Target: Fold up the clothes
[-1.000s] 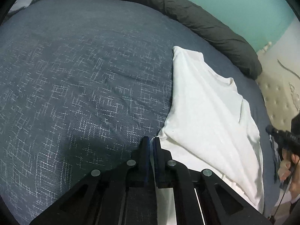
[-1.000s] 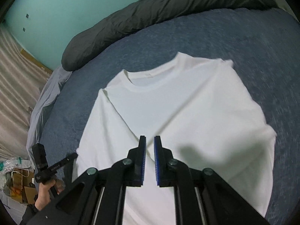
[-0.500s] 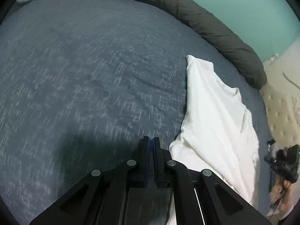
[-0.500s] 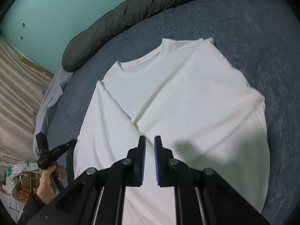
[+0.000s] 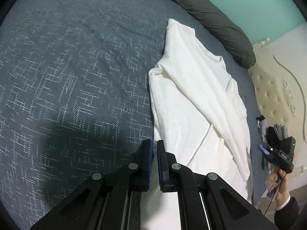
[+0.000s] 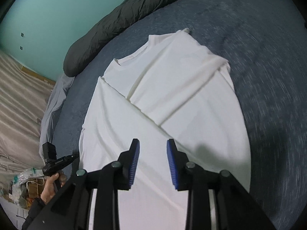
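Observation:
A white T-shirt lies flat on the blue-grey bed cover, collar at the far end, its sides folded in over the middle. My right gripper hovers over the near part of the shirt. Its jaws are opening and nothing is between the blue pads. In the left wrist view the T-shirt stretches away on the right. My left gripper is shut at the shirt's near left edge, with no cloth visible between its fingers. Each gripper also shows in the other's view, held by a hand: left gripper, right gripper.
A dark grey rolled duvet lies along the far edge of the bed under a teal wall. A beige tufted headboard stands at the right of the left wrist view. Curtains and bags are off the bed at the lower left.
My right gripper's jaws have parted from shut to open. One side of the shirt now lies folded over the middle with a ridge across it. Both hands have shifted along the shirt.

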Available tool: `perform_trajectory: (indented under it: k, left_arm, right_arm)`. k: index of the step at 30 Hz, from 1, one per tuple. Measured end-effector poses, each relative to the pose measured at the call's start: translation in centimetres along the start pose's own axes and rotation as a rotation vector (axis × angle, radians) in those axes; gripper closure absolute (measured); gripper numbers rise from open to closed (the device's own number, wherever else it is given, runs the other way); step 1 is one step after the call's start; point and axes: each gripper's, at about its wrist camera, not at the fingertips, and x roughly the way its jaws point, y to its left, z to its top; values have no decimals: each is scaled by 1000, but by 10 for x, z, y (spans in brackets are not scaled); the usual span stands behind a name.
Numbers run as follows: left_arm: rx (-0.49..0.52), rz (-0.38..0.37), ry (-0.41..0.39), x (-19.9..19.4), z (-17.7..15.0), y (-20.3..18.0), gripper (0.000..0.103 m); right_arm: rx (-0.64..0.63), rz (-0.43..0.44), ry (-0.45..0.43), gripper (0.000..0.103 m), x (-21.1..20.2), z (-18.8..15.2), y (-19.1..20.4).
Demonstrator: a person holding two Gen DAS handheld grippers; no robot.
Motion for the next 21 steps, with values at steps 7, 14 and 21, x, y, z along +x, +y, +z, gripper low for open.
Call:
perform_trajectory:
  k: [7,14,21]
  left_arm:
    - [-27,-31,-34,-17,-2,0,86]
    - [-2,1,-7,4,-5,-3,88]
    - [-52,52,-56,-9,-9,10,103]
  right_arm:
    - [24,6,-13,74,-10,-12,-12]
    - [39,13,-17,74,-9,-16,-16]
    - [42,14,-19,74,-7,-18,-16]
